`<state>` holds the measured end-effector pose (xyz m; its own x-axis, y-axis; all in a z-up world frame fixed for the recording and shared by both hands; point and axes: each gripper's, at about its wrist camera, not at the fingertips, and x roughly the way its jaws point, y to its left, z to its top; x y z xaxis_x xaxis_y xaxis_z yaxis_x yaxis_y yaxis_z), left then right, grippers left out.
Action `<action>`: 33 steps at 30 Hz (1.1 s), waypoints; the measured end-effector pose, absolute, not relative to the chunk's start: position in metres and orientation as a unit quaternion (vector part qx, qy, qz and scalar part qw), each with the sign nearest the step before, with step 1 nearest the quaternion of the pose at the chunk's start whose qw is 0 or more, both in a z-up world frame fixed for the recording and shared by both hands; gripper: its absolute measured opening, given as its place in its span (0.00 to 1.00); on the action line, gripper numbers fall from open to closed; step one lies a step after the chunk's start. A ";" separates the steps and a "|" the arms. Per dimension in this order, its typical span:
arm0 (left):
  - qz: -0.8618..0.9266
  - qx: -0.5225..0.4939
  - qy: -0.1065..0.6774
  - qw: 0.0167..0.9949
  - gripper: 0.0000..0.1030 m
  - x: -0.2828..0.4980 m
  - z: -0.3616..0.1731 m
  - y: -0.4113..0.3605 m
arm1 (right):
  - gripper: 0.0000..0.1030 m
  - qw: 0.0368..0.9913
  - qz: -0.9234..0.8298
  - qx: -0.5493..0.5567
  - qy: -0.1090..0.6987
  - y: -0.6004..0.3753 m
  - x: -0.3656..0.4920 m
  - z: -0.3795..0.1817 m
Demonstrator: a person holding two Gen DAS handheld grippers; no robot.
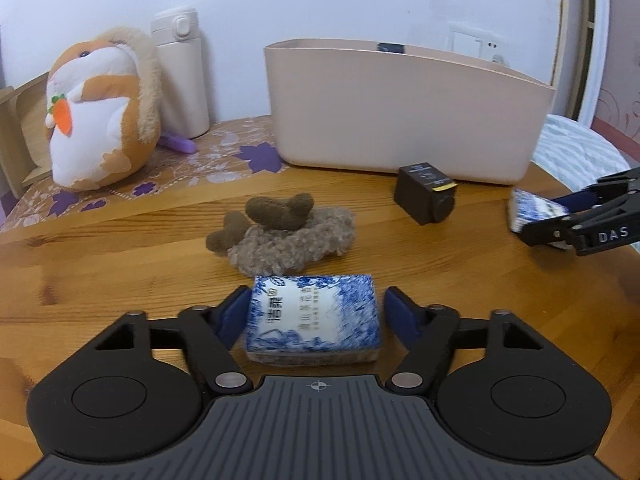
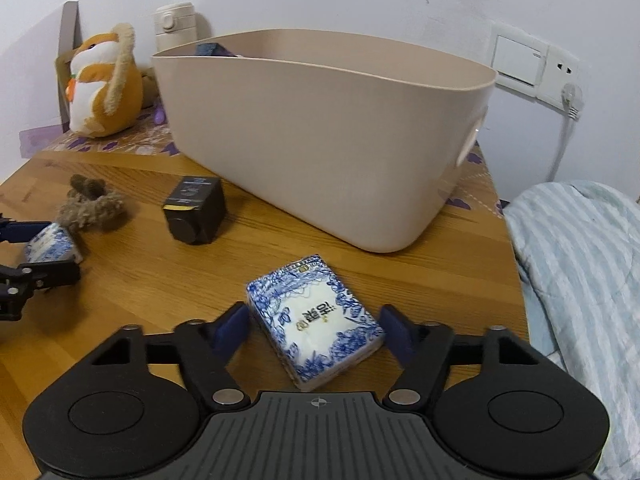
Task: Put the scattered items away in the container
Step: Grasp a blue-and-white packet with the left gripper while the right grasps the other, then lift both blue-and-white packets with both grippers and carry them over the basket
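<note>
Both grippers straddling tissue packs, grip uncertain | ahead: black box, plush scrap outside beige bin | tidying barely begun

Each of my wrist cameras looks forward and down along its tool, close over the worktop. Both views share the beige container ahead.

Glossy printed wrap on tissue pack; smooth matt plastic bin; varnished wood table; fuzzy plush toy upper left.

Hamster plush, cream flask.
</note>
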<state>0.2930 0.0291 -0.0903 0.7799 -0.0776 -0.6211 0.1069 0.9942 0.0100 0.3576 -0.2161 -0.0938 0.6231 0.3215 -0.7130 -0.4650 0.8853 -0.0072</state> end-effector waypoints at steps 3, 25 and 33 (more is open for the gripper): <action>-0.053 0.025 0.332 0.941 0.63 0.290 -0.089 0.025 | 0.49 0.896 0.222 -0.095 0.373 -0.214 0.353 -0.093; -0.068 0.038 0.304 0.949 0.62 0.244 -0.071 0.020 | 0.42 0.911 0.214 -0.103 0.336 -0.224 0.302 -0.061; -0.075 0.041 0.269 0.959 0.62 0.229 -0.042 0.019 | 0.42 0.925 0.220 -0.103 0.293 -0.228 0.275 -0.026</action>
<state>0.2289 0.0191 -0.0416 0.8440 -0.1225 -0.5222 0.1662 0.9854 0.0375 0.2747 -0.2280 -0.0255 0.7316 0.3466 -0.5870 -0.4677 0.8817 -0.0623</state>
